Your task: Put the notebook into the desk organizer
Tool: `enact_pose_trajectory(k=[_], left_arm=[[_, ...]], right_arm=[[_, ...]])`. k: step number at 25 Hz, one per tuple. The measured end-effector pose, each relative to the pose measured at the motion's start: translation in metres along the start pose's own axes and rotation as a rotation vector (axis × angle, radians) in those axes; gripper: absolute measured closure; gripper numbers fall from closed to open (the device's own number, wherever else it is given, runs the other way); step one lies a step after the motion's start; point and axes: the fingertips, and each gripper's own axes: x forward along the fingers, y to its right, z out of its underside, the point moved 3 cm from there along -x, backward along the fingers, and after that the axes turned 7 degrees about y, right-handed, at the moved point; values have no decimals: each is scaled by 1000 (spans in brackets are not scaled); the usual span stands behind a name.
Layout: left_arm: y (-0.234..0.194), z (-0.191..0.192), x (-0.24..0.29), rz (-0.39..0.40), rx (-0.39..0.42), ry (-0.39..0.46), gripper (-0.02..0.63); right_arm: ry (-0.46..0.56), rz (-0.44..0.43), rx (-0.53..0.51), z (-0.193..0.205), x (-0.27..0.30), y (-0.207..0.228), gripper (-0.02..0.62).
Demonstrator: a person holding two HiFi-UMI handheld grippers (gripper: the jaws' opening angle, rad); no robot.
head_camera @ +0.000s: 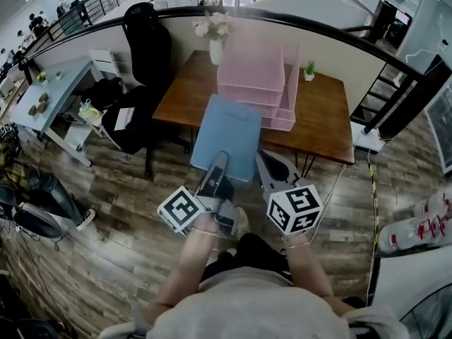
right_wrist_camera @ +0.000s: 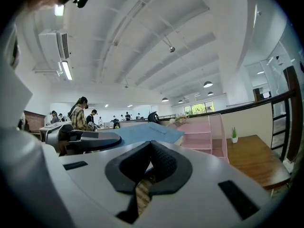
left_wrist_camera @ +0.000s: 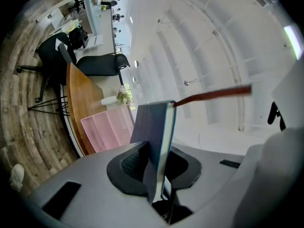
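A blue notebook (head_camera: 227, 136) hangs in the air just in front of the wooden table (head_camera: 325, 115), in the head view. My left gripper (head_camera: 217, 162) is shut on its near edge. In the left gripper view the notebook (left_wrist_camera: 159, 132) stands edge-on between the pads, and a red ribbon bookmark (left_wrist_camera: 213, 95) trails from its top. The pink desk organizer (head_camera: 256, 76) stands on the table beyond it, and also shows as the organizer (left_wrist_camera: 107, 129) and the organizer (right_wrist_camera: 202, 134). My right gripper (head_camera: 272, 167) is beside the notebook's right corner, shut and holding nothing, with the notebook (right_wrist_camera: 147, 133) to its left.
A white vase of flowers (head_camera: 216, 44) and a small potted plant (head_camera: 309, 69) stand at the table's back. A black office chair (head_camera: 145, 48) is to the left. A curved railing (head_camera: 353, 37) runs behind the table, with stairs (head_camera: 378, 94) at the right.
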Motion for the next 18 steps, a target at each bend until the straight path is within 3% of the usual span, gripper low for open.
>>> enact_pose_trajectory(k=[12,18], left_arm=[[-17,-18,60,16,-10,-32,529],[-25,-20,109,30,11,-56,531]], right_arm=[[14,4,1,-4,56,34,592],[23,33,11,-10,85,80,592]])
